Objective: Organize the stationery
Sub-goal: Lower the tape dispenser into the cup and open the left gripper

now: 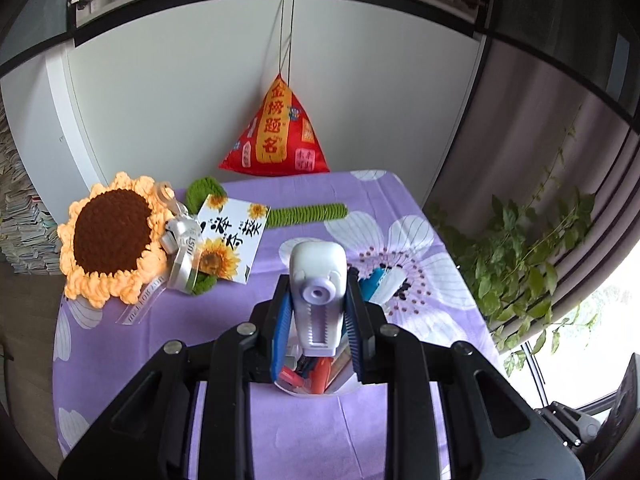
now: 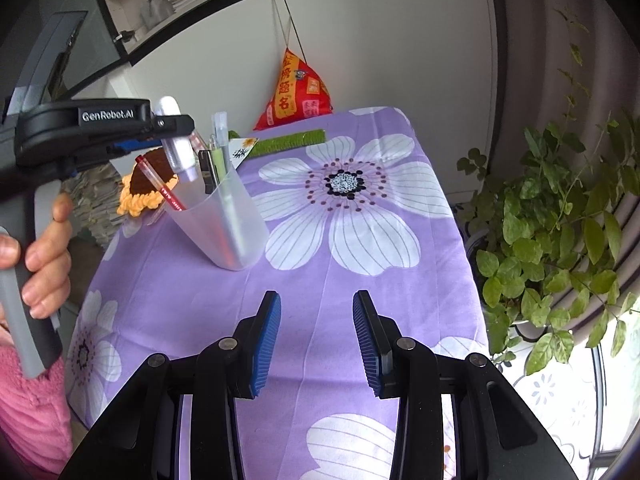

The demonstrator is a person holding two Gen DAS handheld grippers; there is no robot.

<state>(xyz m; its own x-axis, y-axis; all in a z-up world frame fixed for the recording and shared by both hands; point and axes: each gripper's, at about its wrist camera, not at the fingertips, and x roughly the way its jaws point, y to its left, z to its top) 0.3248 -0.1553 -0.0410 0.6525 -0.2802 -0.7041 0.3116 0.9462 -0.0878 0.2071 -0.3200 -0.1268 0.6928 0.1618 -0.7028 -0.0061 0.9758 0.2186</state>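
Observation:
My left gripper (image 1: 318,280) is shut on a white and lilac correction tape (image 1: 318,276), held upright over the mouth of a translucent plastic cup (image 1: 304,392) that holds several pens. In the right wrist view the left gripper (image 2: 176,128) holds the correction tape (image 2: 176,148) with its lower end inside the cup's (image 2: 228,224) rim, beside a red pen (image 2: 160,184) and green pens (image 2: 220,148). My right gripper (image 2: 316,312) is open and empty, low over the purple cloth, in front of the cup.
The table has a purple floral cloth (image 2: 360,208). A crochet sunflower (image 1: 112,236) with a card (image 1: 228,236) lies at the back left. A red triangular pouch (image 1: 276,132) hangs at the back wall. A leafy plant (image 2: 560,220) stands right of the table.

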